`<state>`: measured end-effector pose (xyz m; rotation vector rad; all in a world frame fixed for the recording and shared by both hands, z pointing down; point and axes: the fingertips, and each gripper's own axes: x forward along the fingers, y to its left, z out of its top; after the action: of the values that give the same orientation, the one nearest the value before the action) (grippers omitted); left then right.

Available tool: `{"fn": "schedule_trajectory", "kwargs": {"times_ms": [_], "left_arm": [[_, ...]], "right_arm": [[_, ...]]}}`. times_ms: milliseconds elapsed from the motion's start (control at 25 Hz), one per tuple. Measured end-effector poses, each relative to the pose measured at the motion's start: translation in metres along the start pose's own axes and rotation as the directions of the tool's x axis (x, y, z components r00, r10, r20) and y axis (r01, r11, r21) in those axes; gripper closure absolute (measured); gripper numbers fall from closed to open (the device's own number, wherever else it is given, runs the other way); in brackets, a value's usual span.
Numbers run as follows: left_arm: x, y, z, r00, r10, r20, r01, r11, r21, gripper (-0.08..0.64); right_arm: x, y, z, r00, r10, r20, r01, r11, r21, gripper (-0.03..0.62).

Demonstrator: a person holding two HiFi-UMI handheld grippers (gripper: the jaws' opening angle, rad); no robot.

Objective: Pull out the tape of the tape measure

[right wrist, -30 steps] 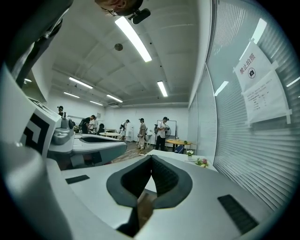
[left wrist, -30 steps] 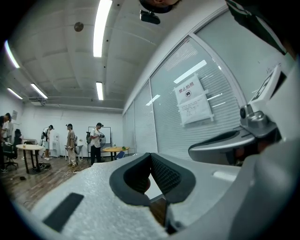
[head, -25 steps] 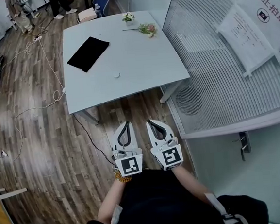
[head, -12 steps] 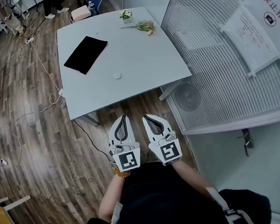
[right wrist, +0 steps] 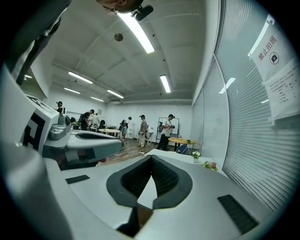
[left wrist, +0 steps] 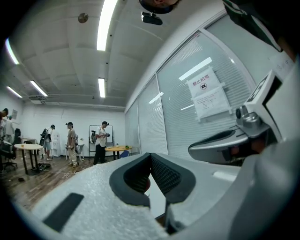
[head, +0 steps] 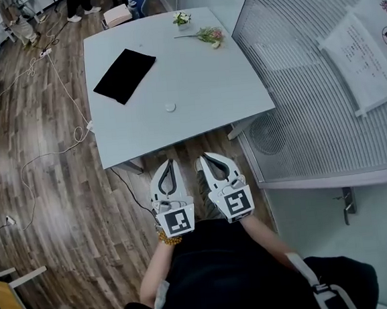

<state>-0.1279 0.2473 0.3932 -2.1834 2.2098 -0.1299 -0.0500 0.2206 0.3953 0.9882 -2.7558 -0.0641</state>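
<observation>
A small white round object [head: 170,107], likely the tape measure, lies on the pale grey table [head: 194,83], toward its near edge. Both grippers hang side by side over the wooden floor, just short of that edge and well apart from the object. My left gripper [head: 169,163] is shut with nothing in it; its dark pads meet at the tips in the left gripper view [left wrist: 150,155]. My right gripper [head: 203,157] is likewise shut and holds nothing, tips closed in the right gripper view [right wrist: 151,157]. Each gripper view shows the other gripper alongside.
On the table lie a black mat [head: 125,76], a flower sprig [head: 208,35] and a small vase [head: 181,17]. A glass wall with blinds [head: 323,92] runs along the right. Cables [head: 58,145] trail on the floor at left. People stand at the room's far end [right wrist: 166,129].
The table's near edge has come closer to both grippers, which keep side by side and stay shut. Nothing on the table has moved.
</observation>
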Motion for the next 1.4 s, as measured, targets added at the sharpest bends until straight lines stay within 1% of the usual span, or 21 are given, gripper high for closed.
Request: {"fn": "schedule_trajectory", "kwargs": {"times_ms": [120,320,440,600,800,1200,1280,1400], "left_arm": [[0.016,0.011,0.0,1.0,0.028,-0.011,-0.027,1.0,0.015,0.551],[0.054,0.025,0.008,0.998,0.06,0.01,-0.061,0.997,0.055,0.551],[0.079,0.03,0.007,0.998,0.066,0.005,-0.067,0.996,0.067,0.551],[0.112,0.031,0.007,0.998,0.056,-0.016,-0.054,0.994,0.092,0.551],[0.151,0.033,-0.001,0.997,0.058,-0.041,-0.054,0.995,0.086,0.551],[0.217,0.029,-0.018,0.991,0.059,-0.121,-0.045,0.992,0.118,0.549],[0.23,0.028,-0.021,0.989,0.059,-0.139,-0.04,0.991,0.131,0.541],[0.25,0.025,-0.029,0.986,0.062,-0.155,-0.038,0.988,0.152,0.532]], "right_arm": [[0.017,-0.021,-0.003,1.0,0.001,-0.006,-0.001,1.0,0.006,0.593],[0.05,-0.067,-0.004,1.0,-0.011,0.004,0.011,1.0,0.0,0.592],[0.067,-0.091,-0.007,1.0,-0.013,-0.002,0.013,1.0,-0.01,0.592],[0.092,-0.118,-0.012,1.0,-0.004,-0.016,0.003,1.0,-0.008,0.592],[0.125,-0.147,-0.014,0.999,0.025,-0.034,-0.025,1.0,-0.007,0.593],[0.176,-0.208,-0.036,0.995,0.062,-0.079,-0.061,0.998,0.011,0.592],[0.186,-0.218,-0.037,0.993,0.081,-0.087,-0.08,0.997,0.017,0.592],[0.203,-0.23,-0.047,0.985,0.135,-0.106,-0.136,0.991,0.0,0.592]]}}
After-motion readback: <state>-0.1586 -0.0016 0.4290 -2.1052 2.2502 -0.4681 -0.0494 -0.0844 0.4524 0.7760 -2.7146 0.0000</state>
